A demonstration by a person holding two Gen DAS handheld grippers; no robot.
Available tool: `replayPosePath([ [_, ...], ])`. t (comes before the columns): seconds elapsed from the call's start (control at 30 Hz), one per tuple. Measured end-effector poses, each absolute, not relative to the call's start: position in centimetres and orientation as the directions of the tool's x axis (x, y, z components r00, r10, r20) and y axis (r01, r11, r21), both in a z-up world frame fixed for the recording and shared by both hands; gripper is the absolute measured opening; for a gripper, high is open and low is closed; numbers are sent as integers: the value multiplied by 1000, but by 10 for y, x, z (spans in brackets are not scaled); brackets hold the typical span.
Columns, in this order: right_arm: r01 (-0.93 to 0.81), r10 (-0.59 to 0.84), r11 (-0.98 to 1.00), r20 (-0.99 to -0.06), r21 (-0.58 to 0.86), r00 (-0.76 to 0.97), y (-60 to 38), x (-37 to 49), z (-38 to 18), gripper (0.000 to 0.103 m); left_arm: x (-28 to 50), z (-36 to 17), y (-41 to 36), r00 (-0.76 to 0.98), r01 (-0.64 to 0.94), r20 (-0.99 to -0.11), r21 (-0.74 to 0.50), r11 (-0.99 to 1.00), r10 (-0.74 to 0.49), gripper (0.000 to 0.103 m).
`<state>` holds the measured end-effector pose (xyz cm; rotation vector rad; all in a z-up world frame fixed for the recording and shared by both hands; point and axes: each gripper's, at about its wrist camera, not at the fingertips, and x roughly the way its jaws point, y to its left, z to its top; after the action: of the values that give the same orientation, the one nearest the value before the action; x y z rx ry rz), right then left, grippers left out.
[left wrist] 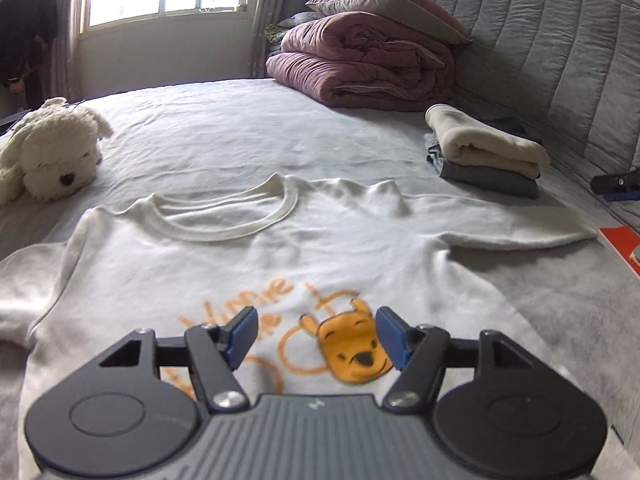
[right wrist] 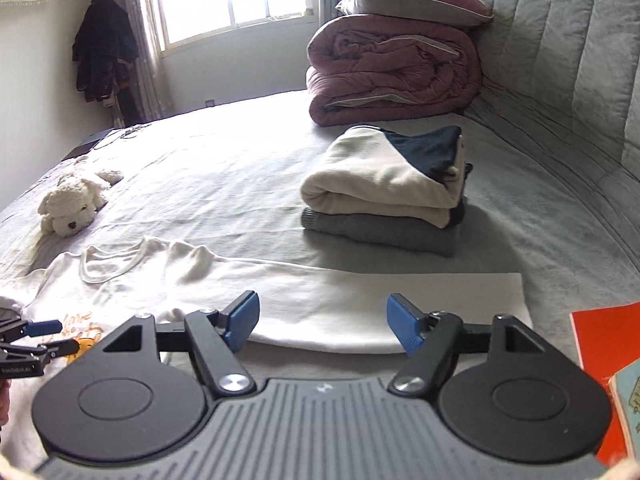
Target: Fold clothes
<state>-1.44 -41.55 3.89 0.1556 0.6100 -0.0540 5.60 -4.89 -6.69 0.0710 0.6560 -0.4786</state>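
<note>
While the white sweatshirt [left wrist: 248,248] lies flat, front up, on the near part of the bed [left wrist: 224,128], the left hand-held gripper [left wrist: 316,334] hangs above its bear print and the right hand-held gripper [right wrist: 322,322] above its right sleeve, both spread apart, holding nothing. Folded clothes [right wrist: 384,196] sit far right.

White long-sleeved sweatshirt [left wrist: 248,264] with ribbed round collar toward 12 o'clock, orange lettering and a yellow bear face on the chest, spread front-up and rumpled on the grey bed, one sleeve [right wrist: 360,300] stretched straight toward 3 o'clock
</note>
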Motion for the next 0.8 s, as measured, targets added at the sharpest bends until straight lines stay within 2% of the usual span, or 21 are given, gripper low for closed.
replayPosePath([
  [0.17, 82, -16, 993, -587, 85, 809, -376, -10, 38, 75, 22, -78, -5, 679, 454, -611, -85, 887, -406, 66],
  [0.47, 32, 30, 995, -600, 93, 799, -311, -6, 28, 75, -16, -66, 44, 643, 490, -626, -107, 865, -441, 68],
  [0.6, -30, 74, 996, -609, 82, 789, -274, 1, 20, 75, -9, -58, 89, 704, 366, -609, -129, 921, -365, 69],
  [0.8, -122, 156, 988, -616, 98, 772, -215, 24, 7, 75, 20, -57, 165, 780, 94, -610, -109, 990, -141, 69],
])
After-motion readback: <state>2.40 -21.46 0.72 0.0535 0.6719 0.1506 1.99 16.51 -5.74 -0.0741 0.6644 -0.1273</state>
